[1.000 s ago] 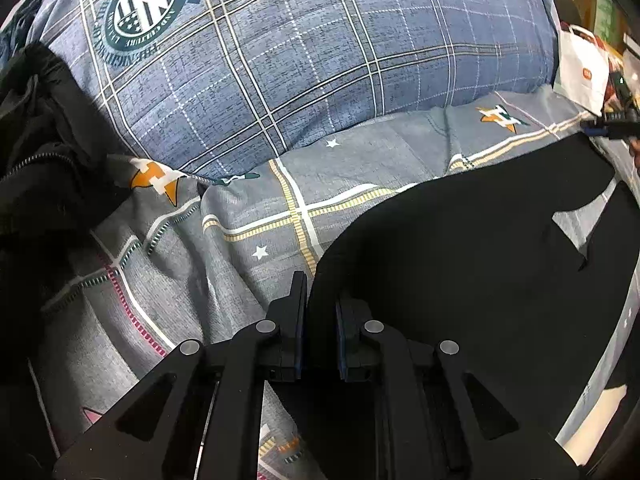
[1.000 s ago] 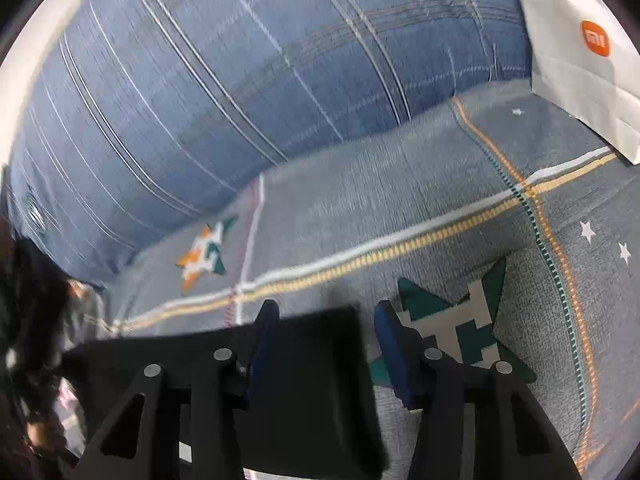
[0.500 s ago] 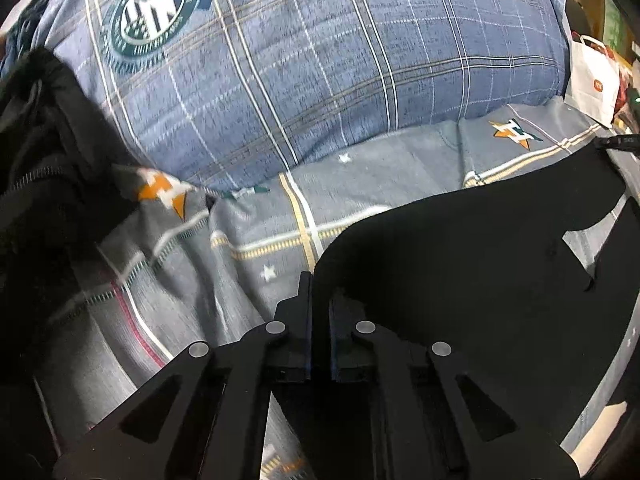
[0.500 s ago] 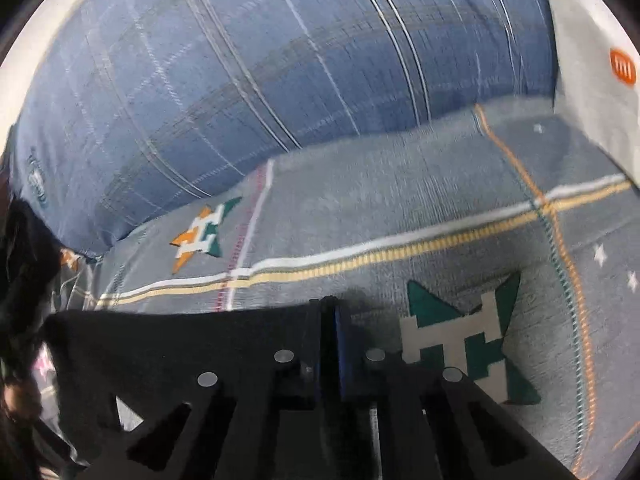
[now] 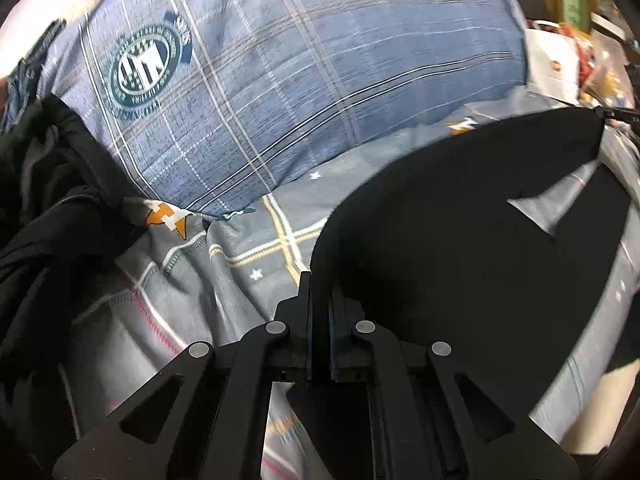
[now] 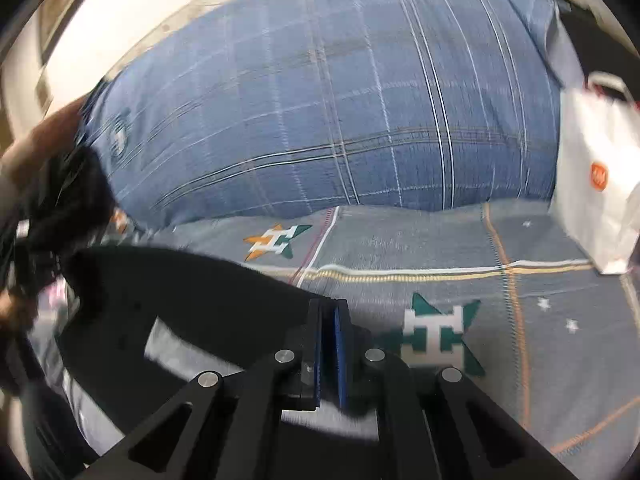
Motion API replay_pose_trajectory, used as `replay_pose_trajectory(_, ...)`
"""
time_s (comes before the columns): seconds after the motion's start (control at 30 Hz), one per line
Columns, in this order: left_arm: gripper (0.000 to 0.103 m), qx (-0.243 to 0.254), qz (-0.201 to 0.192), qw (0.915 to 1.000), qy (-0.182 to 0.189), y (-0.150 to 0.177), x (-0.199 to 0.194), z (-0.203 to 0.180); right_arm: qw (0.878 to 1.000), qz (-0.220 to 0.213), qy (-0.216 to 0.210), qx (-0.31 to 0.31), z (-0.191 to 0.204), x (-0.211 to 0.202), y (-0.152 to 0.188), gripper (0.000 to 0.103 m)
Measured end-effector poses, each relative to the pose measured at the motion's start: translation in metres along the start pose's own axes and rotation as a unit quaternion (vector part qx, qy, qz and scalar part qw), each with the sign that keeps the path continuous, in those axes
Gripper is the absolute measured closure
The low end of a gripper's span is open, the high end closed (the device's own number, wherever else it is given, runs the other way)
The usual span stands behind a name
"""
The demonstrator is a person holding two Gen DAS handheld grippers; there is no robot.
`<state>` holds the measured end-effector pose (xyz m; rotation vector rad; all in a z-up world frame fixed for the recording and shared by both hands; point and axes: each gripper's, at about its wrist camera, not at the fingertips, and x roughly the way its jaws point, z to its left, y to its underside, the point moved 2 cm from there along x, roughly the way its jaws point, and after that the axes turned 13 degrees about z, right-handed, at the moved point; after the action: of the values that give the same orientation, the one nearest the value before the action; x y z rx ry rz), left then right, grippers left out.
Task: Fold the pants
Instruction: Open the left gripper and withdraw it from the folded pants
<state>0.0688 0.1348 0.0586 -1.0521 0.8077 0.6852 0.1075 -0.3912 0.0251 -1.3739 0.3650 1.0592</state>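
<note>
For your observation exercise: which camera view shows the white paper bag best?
The right wrist view: the white paper bag stands large and whole beside the blue plaid pillow, handle and orange logo visible. In the left wrist view it is small, blurred, at the far edge.

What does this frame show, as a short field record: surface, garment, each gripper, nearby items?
surface: bedsheet, grey with star prints
garment: black pants, spread and held up at one edge
left gripper: shut on pants edge
right gripper: shut on pants edge
behind: blue plaid pillow
nearby: white paper bag; dark clothing pile
</note>
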Motion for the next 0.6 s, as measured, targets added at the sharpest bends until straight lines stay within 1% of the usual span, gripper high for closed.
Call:
replay_pose_trajectory(0.13,0.098,0.016,-0.007,0.9998,0.003,0.029,-0.026,-0.016,1.000,-0.013,0.001,-0.025,0.011,-0.028,0.037,0.098)
replay_pose_trajectory(0.27,0.098,0.021,0.018,0.9995,0.014,0.067,-0.030,-0.027,0.999,-0.015,0.005,-0.037,0.013,-0.048,0.078,0.098)
replay_pose_trajectory(0.33,0.098,0.022,0.031,0.9990,0.021,0.087,-0.026,-0.031,0.999,-0.013,0.012,-0.041,0.013,-0.050,0.091,0.098)
replay_pose_trajectory(0.47,0.098,0.015,0.061,0.9971,0.043,0.116,-0.011,-0.037,0.998,0.021,0.028,-0.049,0.010,-0.039,0.123,0.098)
replay_pose_trajectory(0.53,0.097,0.011,0.059,0.9971,0.047,0.123,-0.009,-0.039,0.998,0.028,0.031,-0.044,0.010,-0.033,0.131,0.098)
replay_pose_trajectory(0.6,0.092,-0.003,0.050,0.9972,0.055,0.128,-0.011,-0.036,0.998,0.035,0.030,-0.032,0.005,-0.028,0.136,0.098)
